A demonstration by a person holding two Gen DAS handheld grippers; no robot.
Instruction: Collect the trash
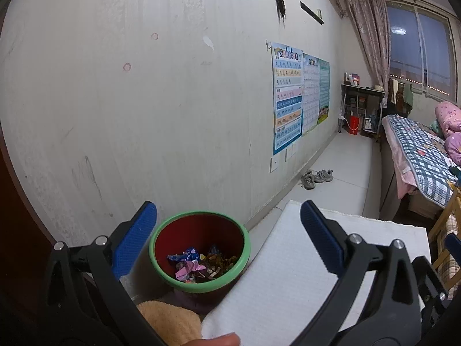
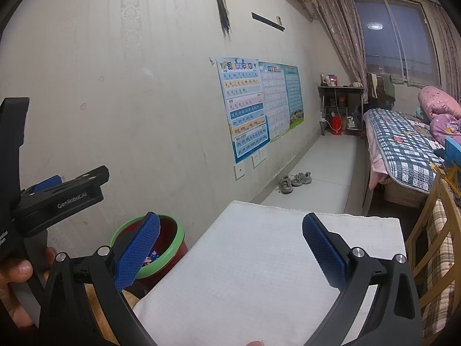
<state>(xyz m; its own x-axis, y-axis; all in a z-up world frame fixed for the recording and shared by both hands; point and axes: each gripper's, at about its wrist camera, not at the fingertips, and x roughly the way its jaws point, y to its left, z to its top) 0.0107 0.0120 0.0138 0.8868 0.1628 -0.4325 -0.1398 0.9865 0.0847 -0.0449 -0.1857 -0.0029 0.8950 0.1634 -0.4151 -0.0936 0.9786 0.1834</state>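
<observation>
Left wrist view: the left gripper has its 2 blue textured fingers spread wide apart, grasping nothing. Between and just below them stands a round red plastic bin with a green rim, set on the floor against the pale wall beside a white textured table top. Crumpled colourful wrappers lie in the bin's bottom.

Right wrist view: the right gripper is likewise spread wide and empty, held over the table top. Its left finger overlaps the bin, which sits low and to the left. At the far left, a hand holds the left gripper's black body.
</observation>
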